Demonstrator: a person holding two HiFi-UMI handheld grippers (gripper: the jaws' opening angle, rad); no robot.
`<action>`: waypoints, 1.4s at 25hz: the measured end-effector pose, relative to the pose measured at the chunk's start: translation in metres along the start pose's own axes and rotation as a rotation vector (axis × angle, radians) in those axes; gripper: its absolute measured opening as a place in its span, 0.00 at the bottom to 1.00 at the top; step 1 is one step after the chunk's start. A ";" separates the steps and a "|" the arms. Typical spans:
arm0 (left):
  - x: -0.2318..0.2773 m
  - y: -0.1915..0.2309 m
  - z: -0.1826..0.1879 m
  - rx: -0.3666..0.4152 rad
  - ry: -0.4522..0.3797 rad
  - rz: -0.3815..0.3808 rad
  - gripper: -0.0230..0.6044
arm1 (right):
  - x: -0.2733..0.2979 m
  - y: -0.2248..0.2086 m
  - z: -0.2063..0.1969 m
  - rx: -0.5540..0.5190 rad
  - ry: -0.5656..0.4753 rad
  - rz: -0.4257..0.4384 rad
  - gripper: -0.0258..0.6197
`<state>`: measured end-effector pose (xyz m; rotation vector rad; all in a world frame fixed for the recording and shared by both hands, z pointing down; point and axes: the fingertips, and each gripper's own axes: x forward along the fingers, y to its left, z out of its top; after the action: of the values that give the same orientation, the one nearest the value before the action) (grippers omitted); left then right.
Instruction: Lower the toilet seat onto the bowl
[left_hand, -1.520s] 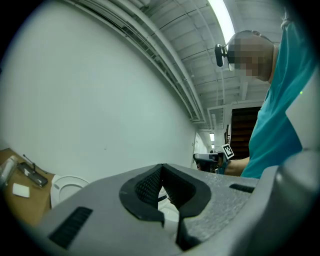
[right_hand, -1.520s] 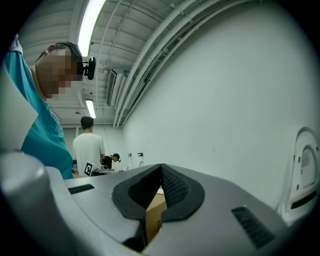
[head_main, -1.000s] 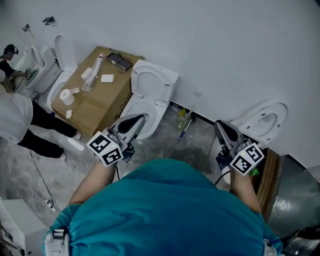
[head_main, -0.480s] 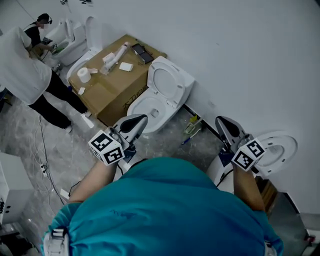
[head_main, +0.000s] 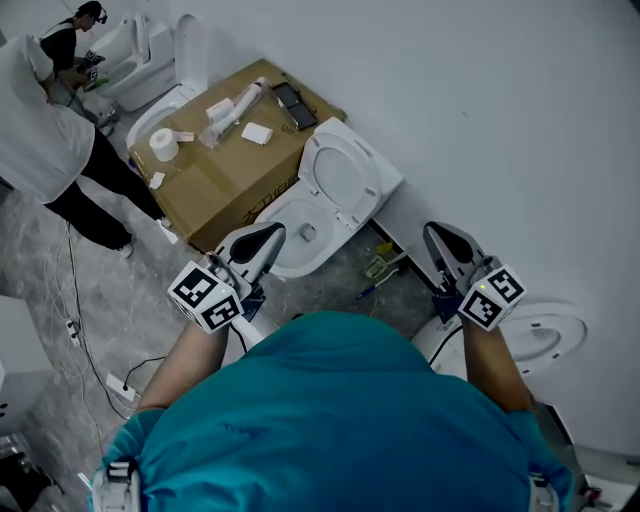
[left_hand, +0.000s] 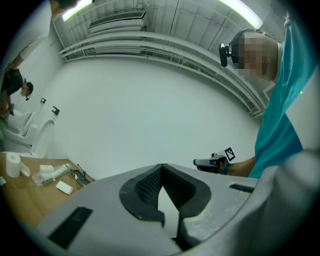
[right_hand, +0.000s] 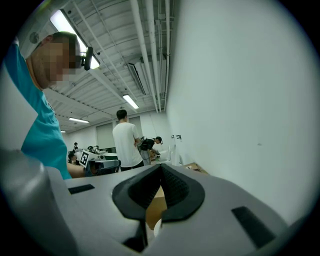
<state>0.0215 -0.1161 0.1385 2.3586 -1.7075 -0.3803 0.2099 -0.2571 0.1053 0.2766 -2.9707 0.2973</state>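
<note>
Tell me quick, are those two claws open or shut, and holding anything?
Left gripper: closed, jaws together, holding nothing.
Right gripper: closed, jaws together, holding nothing.

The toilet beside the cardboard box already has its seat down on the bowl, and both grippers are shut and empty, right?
No. The head view shows that toilet's seat raised, leaning back toward the wall, above the open bowl. The rest holds: it stands beside the cardboard box, and the left gripper and right gripper are shut and empty.
</note>
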 end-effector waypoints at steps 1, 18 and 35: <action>0.002 0.010 0.001 -0.001 -0.003 0.004 0.04 | 0.011 -0.005 0.000 -0.012 0.017 0.001 0.04; 0.046 0.089 -0.021 0.000 0.013 0.313 0.04 | 0.161 -0.143 -0.035 -0.052 0.158 0.233 0.04; 0.149 0.090 -0.072 -0.055 -0.008 0.661 0.04 | 0.235 -0.254 -0.141 -0.162 0.345 0.469 0.04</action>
<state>0.0080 -0.2852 0.2214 1.6152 -2.2968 -0.3073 0.0483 -0.5114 0.3262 -0.4497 -2.6554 0.1324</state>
